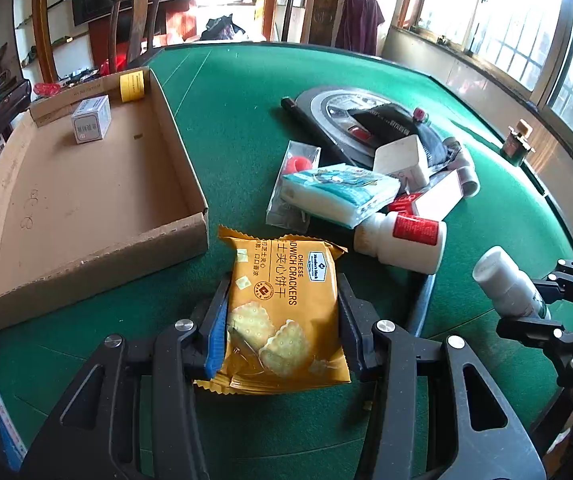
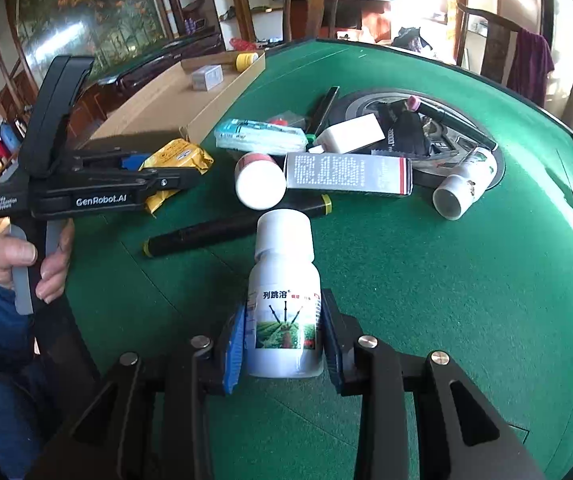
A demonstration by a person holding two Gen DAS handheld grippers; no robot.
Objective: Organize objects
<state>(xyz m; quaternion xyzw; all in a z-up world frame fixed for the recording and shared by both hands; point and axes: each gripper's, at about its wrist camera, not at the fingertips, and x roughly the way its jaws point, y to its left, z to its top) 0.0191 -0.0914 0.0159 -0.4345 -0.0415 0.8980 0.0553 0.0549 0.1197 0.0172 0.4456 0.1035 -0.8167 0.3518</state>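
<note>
Worktop: green felt worktop point(image 1: 246, 80), wooden chairs and bright windows behind.
Left claw point(image 1: 282, 336): closed on yellow foil cracker packet point(image 1: 282, 300), beside shallow brown cardboard tray point(image 1: 86, 184).
Right claw point(image 2: 282, 340): clamps white plastic bottle point(image 2: 284, 312).
Right view only: long black marker pen point(image 2: 238, 226), hand point(image 2: 26, 264).

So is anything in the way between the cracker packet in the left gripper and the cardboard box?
Nothing visible. The cracker packet sits clamped in the left gripper, just right of the cardboard box's near corner. Only the box's low wall lies between, and the floor beyond it is mostly bare.
</note>
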